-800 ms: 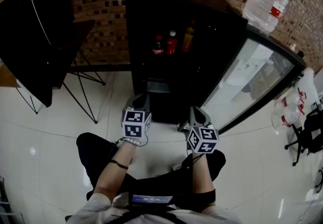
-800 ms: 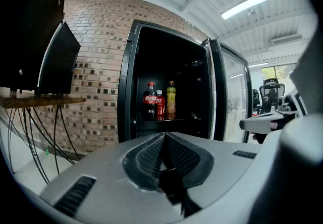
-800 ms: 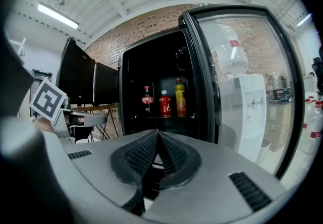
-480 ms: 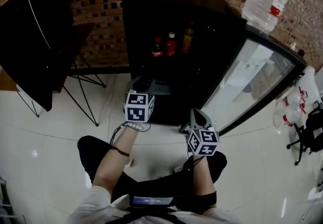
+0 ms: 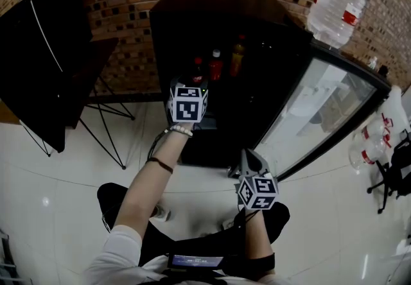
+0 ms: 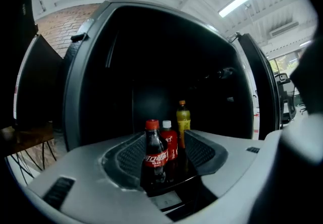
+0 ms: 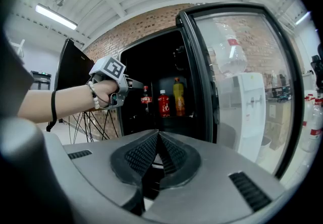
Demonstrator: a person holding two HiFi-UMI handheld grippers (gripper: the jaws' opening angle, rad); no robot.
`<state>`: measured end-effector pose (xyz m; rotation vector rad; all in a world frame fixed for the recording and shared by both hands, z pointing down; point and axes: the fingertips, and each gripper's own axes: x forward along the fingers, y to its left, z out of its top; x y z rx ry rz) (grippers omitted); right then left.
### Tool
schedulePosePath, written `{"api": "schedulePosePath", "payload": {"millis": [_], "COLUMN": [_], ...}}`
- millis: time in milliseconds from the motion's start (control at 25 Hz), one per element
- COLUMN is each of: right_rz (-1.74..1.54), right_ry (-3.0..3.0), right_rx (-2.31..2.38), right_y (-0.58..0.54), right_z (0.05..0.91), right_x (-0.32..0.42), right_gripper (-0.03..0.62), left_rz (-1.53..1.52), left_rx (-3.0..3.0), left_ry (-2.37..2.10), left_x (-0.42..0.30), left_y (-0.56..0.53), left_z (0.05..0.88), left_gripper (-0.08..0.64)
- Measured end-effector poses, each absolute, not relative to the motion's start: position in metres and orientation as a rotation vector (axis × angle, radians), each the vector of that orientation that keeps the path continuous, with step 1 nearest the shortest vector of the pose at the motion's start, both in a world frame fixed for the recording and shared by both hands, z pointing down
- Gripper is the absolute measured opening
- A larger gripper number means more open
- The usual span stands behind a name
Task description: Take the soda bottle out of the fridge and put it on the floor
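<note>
Three bottles stand on a shelf inside the open black fridge (image 5: 212,1): a dark cola bottle (image 6: 155,155) with a red cap, a red bottle (image 6: 169,142) with a white cap, and a yellow one (image 6: 183,119) behind them. My left gripper (image 6: 166,136) is open and reaches level into the fridge. The cola bottle shows just ahead between its jaws, and the pads do not press on it. In the right gripper view the left gripper (image 7: 132,85) sits just left of the cola bottle (image 7: 146,101). My right gripper (image 7: 157,136) is shut on nothing, held low before the fridge (image 5: 249,160).
The fridge's glass door (image 5: 321,104) stands swung open to the right. A large water jug (image 5: 337,4) sits upside down beyond it. A black panel (image 5: 45,52) and thin metal legs stand at the left. Water bottles (image 5: 366,146) and a chair (image 5: 392,168) are at the right.
My left gripper has risen from near the floor and moved forward to the shelf with the bottles. The right gripper has stayed where it was.
</note>
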<state>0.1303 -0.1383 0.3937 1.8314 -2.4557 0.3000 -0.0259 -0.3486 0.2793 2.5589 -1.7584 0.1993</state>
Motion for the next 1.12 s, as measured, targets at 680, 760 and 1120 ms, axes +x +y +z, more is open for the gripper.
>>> {"api": "schedulePosePath", "payload": {"millis": [680, 760, 1120], "right_rz": [0.351, 0.356, 0.353], "right_ry": [-2.474, -2.473, -2.473], "right_rx": [1.84, 1.836, 1.842], "right_y": [-0.143, -0.144, -0.144], "right_z": [0.396, 0.399, 0.397], "right_x": [0.135, 0.135, 0.136], "right_gripper": [0.017, 0.017, 0.017], "left_rz": [0.308, 0.333, 0.362], "left_rx": [2.442, 2.443, 2.477], "left_ry": [-1.832, -1.843, -1.789], "left_x": [-0.025, -0.025, -0.022], "left_y": [-0.429, -0.432, -0.429], "left_z": [0.283, 0.283, 0.28], "left_gripper": [0.233, 0.204, 0.152]}}
